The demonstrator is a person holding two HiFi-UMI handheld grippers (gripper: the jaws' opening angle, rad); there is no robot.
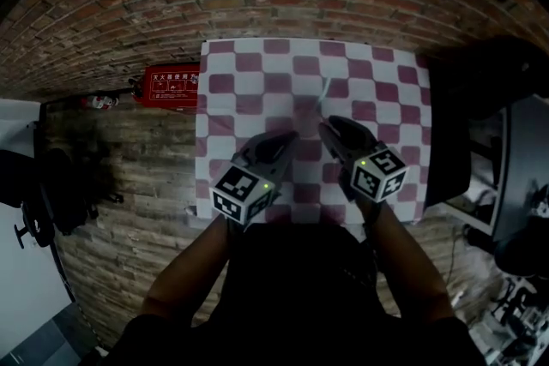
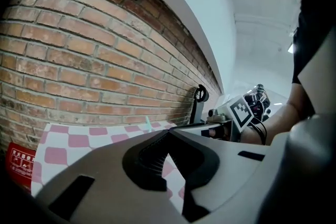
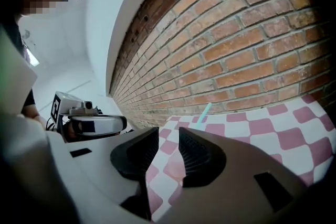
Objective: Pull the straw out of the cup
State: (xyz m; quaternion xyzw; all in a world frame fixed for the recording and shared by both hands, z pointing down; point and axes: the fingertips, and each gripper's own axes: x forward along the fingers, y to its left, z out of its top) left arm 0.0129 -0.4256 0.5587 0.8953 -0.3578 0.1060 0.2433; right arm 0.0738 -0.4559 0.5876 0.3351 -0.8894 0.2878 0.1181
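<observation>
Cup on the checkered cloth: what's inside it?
A pale straw stands in the cup, leaning right in the head view. Any drink cannot be made out; in the right gripper view the right claw hides its body.

Two grippers (image 1: 286, 138) (image 1: 329, 127), one straw (image 1: 323, 93), one cup (image 1: 306, 112).

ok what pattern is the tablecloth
Pink and white checks on the tablecloth, clearest in the head view.

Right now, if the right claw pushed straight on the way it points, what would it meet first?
Probably the clear cup, which sits low in the gap of the open right claw, with the straw just beyond. Depth is hard to judge.
</observation>
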